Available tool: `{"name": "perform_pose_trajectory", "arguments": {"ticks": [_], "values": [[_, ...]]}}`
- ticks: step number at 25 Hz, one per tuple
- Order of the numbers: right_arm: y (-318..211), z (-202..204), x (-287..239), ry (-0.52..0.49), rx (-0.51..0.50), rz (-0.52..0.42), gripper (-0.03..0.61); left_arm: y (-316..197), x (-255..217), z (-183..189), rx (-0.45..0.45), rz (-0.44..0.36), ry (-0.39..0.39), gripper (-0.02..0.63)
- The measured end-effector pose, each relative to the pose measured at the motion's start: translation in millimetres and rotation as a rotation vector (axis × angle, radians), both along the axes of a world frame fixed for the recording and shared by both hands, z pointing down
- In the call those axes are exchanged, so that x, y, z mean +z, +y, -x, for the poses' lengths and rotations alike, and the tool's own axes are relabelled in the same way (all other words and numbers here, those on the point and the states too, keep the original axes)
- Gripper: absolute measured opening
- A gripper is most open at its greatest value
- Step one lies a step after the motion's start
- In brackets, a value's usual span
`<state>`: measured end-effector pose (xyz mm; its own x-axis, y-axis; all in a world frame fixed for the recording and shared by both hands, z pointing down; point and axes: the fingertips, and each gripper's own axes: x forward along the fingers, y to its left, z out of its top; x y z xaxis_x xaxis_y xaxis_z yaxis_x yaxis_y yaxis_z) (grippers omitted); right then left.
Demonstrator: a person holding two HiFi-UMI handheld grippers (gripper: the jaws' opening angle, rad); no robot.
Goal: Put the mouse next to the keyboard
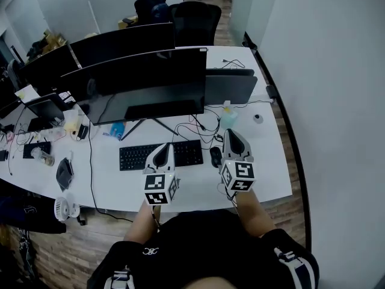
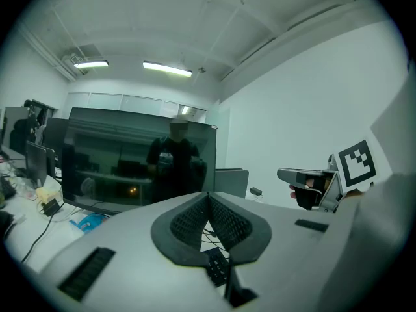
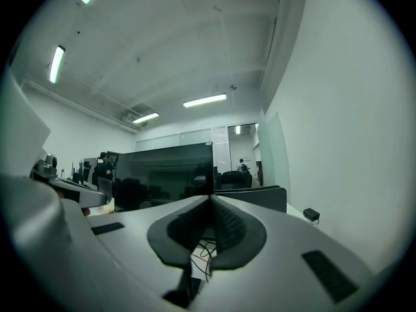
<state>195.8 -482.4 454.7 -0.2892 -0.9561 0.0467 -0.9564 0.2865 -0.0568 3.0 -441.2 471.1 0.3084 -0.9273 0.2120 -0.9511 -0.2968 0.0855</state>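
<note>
Head view shows black oval mouse (image 1: 215,156); left gripper (image 1: 163,147), right gripper (image 1: 232,132) jaws closed, empty.

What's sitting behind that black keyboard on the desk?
Behind the keyboard stands a dark monitor on splayed stand legs, with tangled black cables beside them. The screen hides whatever lies farther back.

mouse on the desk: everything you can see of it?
The mouse is a small dark oval, plastic by the look; buttons too small to make out. It lies flat on the white desk, just off the right end of the black keyboard, a narrow gap between. The right gripper hangs close on its right, not holding it. Whether a nearby cable is its own, I cannot tell.
</note>
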Motion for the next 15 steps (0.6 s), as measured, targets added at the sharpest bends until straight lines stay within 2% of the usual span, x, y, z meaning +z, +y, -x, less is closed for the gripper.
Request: {"name": "perform_pose_trajectory", "arguments": {"ticks": [15], "values": [[-0.3, 10.1, 6.4, 0.005, -0.015, 0.024, 0.014, -2.9, -1.6, 3.6, 0.006, 0.005, -0.003, 0.012]]}}
